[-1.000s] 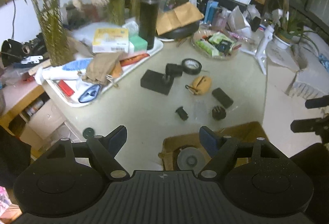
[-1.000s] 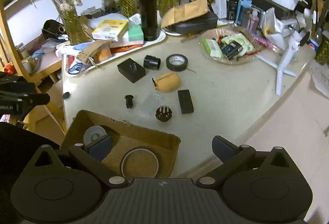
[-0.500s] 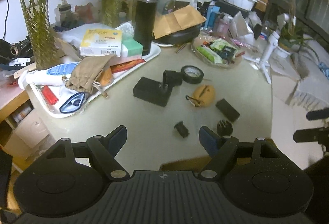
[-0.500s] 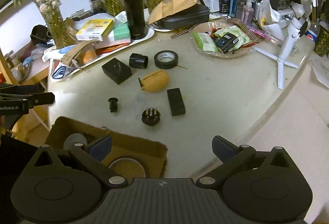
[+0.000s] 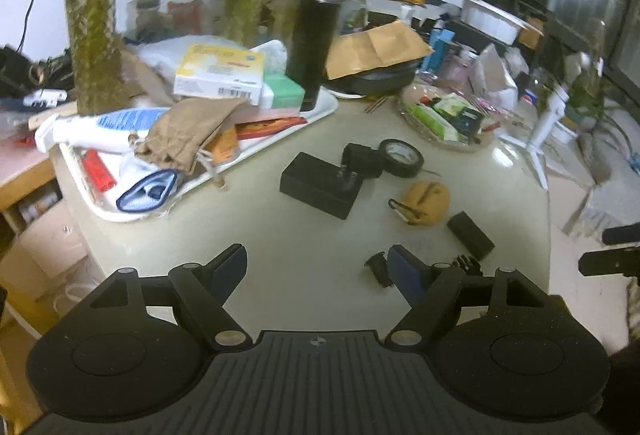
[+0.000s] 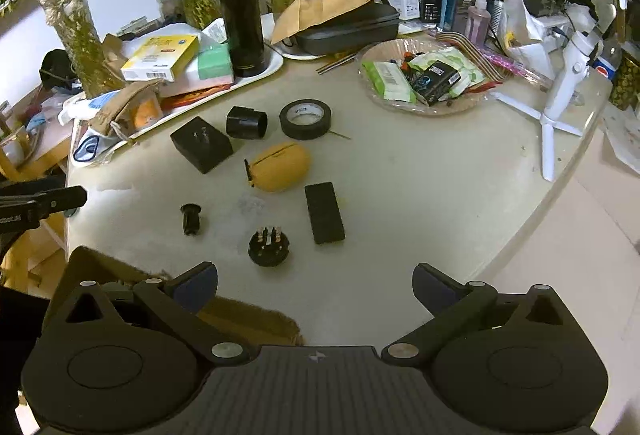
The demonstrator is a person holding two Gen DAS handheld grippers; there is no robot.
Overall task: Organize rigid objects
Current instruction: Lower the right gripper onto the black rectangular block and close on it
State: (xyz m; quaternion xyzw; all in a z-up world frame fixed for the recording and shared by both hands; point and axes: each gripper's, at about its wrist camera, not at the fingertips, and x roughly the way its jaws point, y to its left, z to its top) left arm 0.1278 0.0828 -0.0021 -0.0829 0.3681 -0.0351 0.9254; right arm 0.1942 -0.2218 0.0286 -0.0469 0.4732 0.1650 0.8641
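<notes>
While both tools hang over the near edge of the table [image 6: 440, 195], neither holds anything: the left gripper [image 5: 316, 267] has its jaws well apart with only bare tabletop between them, and the right gripper [image 6: 316, 285] is likewise spread wide and empty. Loose parts lie in a cluster on the pale top: a black block [image 6: 201, 150] with a short tube [image 6: 246, 122] beside it, a tape roll [image 6: 305, 119] next to the tube, a yellow pouch [image 6: 283, 172] in the middle, a flat bar [image 6: 324, 213] just right of it, a round plug [image 6: 268, 246] nearest the right gripper, and a small cap [image 6: 191, 220] off to the left. A cardboard box [image 6: 248, 319] sits at the table edge under the right gripper, likely the place to put them. All these look like light, stiff plastic pieces that should not give under the pads, apart from the pouch, which may be softer. The plug's pins point up and look bendable, so its round rim is the safer hold. Smooth and flat, the bar may slip; pinching across its narrow width seems best. The tape roll takes a grip across its wall or its outer rim. The cap is small and could roll or tip away, so it wants a squared, centred closing.
</notes>
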